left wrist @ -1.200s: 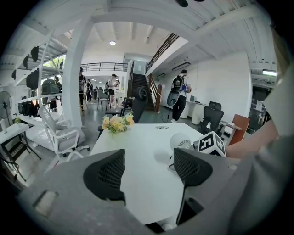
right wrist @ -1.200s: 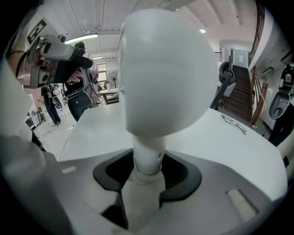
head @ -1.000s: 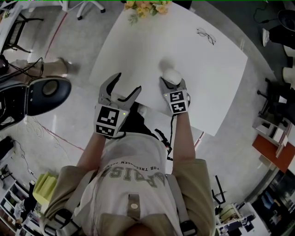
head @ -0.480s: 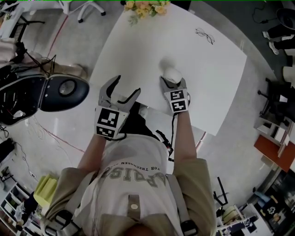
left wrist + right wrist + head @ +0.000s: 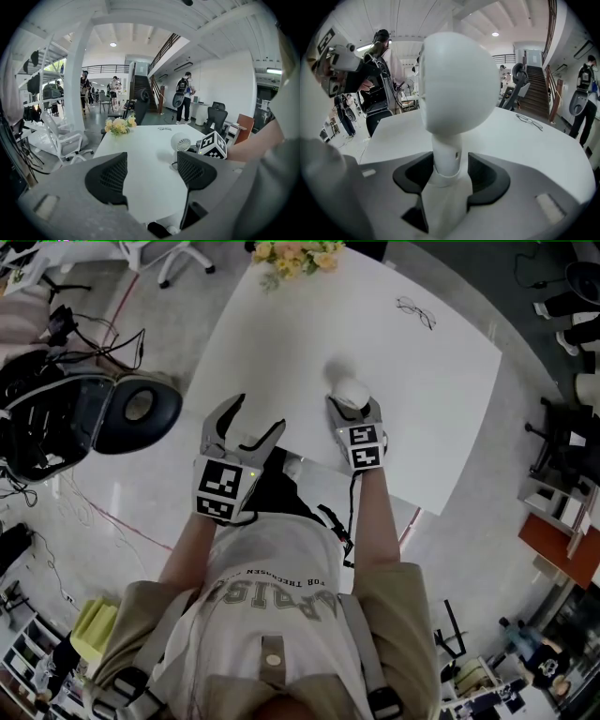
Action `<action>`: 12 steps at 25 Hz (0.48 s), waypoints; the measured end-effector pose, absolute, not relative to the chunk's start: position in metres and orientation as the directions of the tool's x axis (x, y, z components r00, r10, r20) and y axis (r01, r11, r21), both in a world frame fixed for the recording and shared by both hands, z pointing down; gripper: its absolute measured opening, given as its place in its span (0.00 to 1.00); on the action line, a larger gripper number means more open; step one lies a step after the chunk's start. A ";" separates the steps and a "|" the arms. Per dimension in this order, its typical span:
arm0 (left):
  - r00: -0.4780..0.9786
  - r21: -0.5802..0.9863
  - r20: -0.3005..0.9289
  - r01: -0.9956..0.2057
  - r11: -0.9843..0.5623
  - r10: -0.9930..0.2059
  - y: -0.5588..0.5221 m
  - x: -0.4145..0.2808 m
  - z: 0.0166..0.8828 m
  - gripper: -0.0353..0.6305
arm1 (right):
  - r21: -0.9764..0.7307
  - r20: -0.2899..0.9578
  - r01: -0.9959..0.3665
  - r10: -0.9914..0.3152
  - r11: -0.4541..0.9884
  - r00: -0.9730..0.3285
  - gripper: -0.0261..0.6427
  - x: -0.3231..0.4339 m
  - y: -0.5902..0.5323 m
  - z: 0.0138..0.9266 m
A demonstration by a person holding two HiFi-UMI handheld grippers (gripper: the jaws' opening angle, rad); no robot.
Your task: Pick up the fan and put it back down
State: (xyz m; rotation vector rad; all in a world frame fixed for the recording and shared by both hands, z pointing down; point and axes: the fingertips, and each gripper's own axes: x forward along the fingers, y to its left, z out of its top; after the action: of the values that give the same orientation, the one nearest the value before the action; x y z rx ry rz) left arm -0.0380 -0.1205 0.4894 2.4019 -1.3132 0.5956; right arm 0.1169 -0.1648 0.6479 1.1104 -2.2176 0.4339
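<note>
A small white fan (image 5: 352, 390) stands upright on the white table (image 5: 394, 343), near its front edge. My right gripper (image 5: 352, 407) sits around the fan's stem. In the right gripper view the round fan head (image 5: 457, 84) fills the middle and the stem runs down between the dark pads (image 5: 485, 176). The jaws have just been opening, and a thin gap shows beside the stem. My left gripper (image 5: 258, 413) hovers open over the table's near-left edge, holding nothing. From there the fan (image 5: 181, 142) shows to the right.
A bunch of yellow flowers (image 5: 298, 254) stands at the table's far edge, and a pair of glasses (image 5: 419, 313) lies at the far right. A dark office chair (image 5: 131, 413) and cables are on the floor to the left. People stand in the background.
Both grippers and the fan stay where they were. The dark chair on the floor at the left has shifted and turned.
</note>
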 end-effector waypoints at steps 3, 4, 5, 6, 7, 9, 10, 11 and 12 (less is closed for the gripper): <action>0.489 0.094 0.509 -0.850 -0.519 -0.708 -0.119 -0.041 0.489 0.57 | -0.017 0.640 -0.818 -0.622 0.575 -0.451 0.38 0.117 -0.160 0.642; 0.490 0.094 0.508 -0.849 -0.520 -0.708 -0.119 -0.041 0.489 0.57 | -0.015 0.637 -0.820 -0.627 0.572 -0.449 0.38 0.118 -0.158 0.641; 0.492 0.093 0.507 -0.848 -0.522 -0.708 -0.120 -0.040 0.490 0.57 | -0.012 0.635 -0.822 -0.631 0.569 -0.446 0.38 0.120 -0.156 0.640; 0.493 0.093 0.506 -0.847 -0.523 -0.708 -0.121 -0.039 0.491 0.57 | -0.008 0.632 -0.824 -0.636 0.566 -0.443 0.38 0.123 -0.154 0.639; 0.494 0.092 0.504 -0.847 -0.524 -0.709 -0.122 -0.036 0.491 0.57 | -0.004 0.629 -0.827 -0.641 0.563 -0.439 0.38 0.127 -0.153 0.638; 0.495 0.092 0.500 -0.846 -0.525 -0.711 -0.125 -0.033 0.490 0.57 | 0.004 0.618 -0.832 -0.656 0.555 -0.434 0.38 0.132 -0.151 0.633; 0.496 0.091 0.497 -0.846 -0.526 -0.712 -0.127 -0.032 0.489 0.57 | 0.009 0.610 -0.835 -0.665 0.550 -0.431 0.38 0.133 -0.150 0.630; 0.498 0.090 0.494 -0.845 -0.528 -0.713 -0.128 -0.031 0.488 0.57 | 0.014 0.602 -0.839 -0.674 0.544 -0.428 0.38 0.135 -0.149 0.626; 0.500 0.089 0.490 -0.844 -0.530 -0.714 -0.128 -0.030 0.487 0.57 | 0.019 0.594 -0.842 -0.684 0.539 -0.424 0.38 0.136 -0.147 0.622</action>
State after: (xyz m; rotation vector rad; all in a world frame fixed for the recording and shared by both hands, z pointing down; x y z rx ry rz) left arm -0.0299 -0.1284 0.4873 2.4302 -1.3065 0.5762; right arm 0.1361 -0.1473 0.6222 1.2311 -2.2321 0.3819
